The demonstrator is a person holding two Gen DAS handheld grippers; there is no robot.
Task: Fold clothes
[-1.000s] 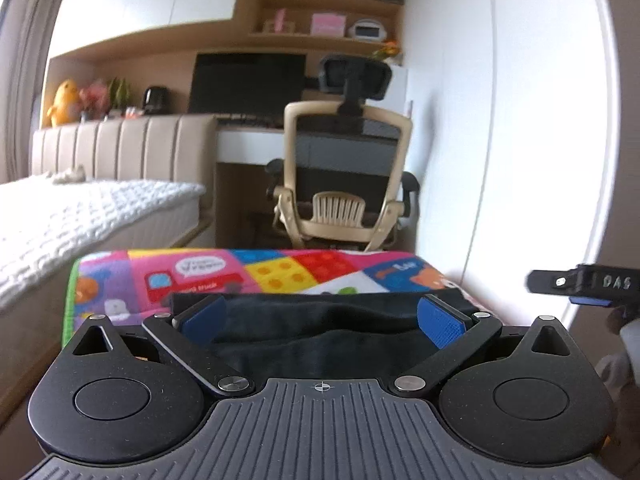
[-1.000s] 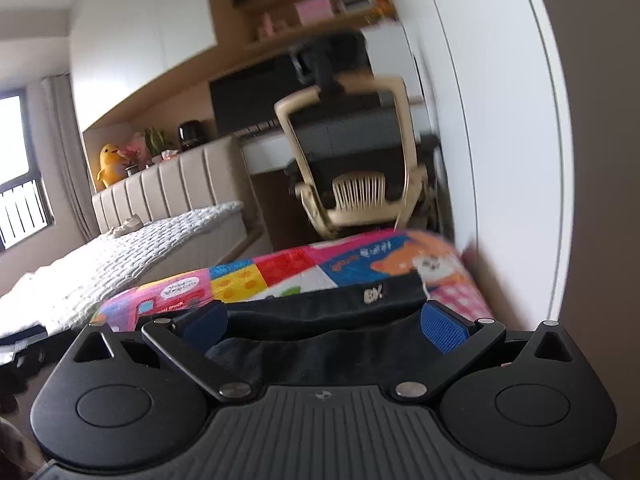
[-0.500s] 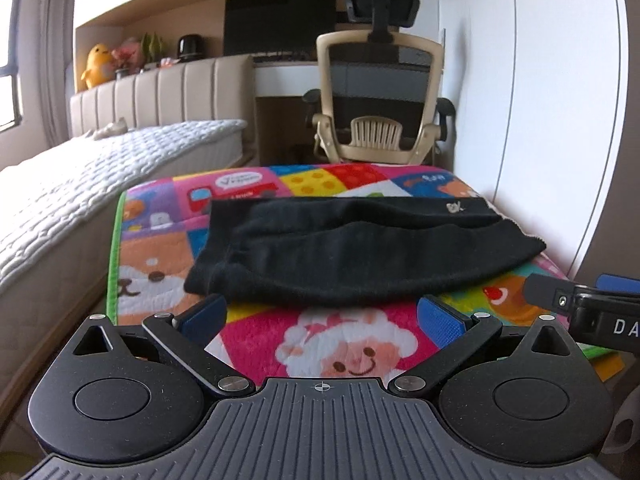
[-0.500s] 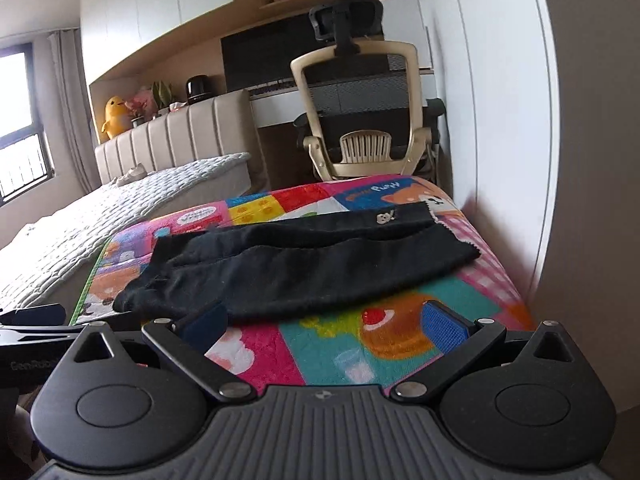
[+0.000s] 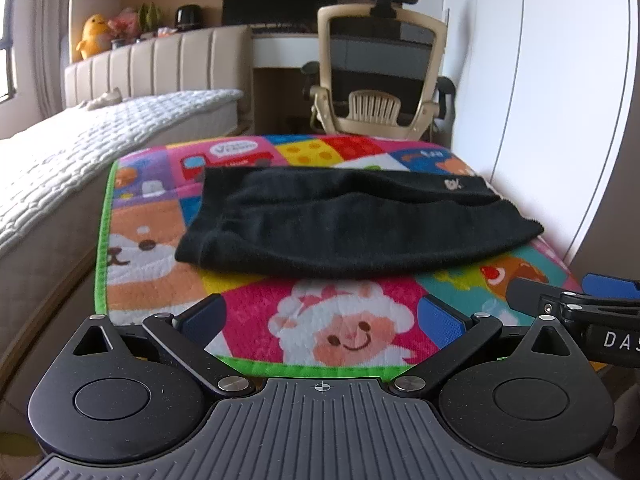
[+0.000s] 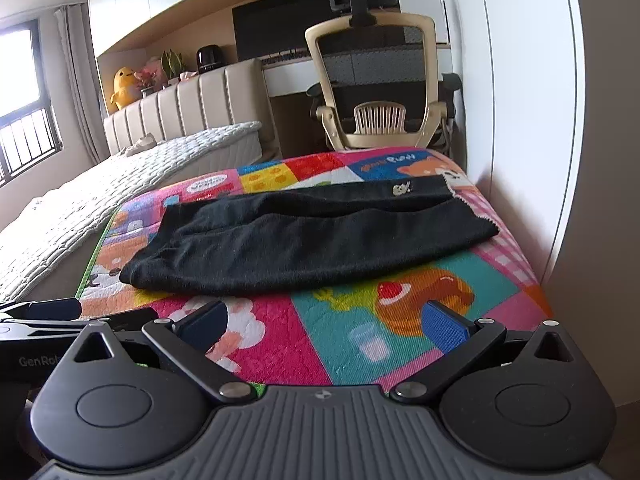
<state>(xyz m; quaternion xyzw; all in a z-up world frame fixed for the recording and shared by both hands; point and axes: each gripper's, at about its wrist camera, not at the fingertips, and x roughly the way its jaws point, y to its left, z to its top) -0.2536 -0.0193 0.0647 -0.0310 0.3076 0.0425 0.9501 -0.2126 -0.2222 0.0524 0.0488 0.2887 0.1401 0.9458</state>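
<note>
Black garment (image 5: 352, 228) folded, small pale logo near its far right corner, lying across the mat's (image 5: 256, 308) far half, "DA" on right tongs (image 6: 324, 320), "GenRo" on left tongs (image 5: 324, 316), both spread, empty

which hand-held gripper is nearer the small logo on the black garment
Right. The logo sits at the garment's far right end, ahead of the right hand-held gripper; the left hand-held gripper faces its left-middle.
</note>
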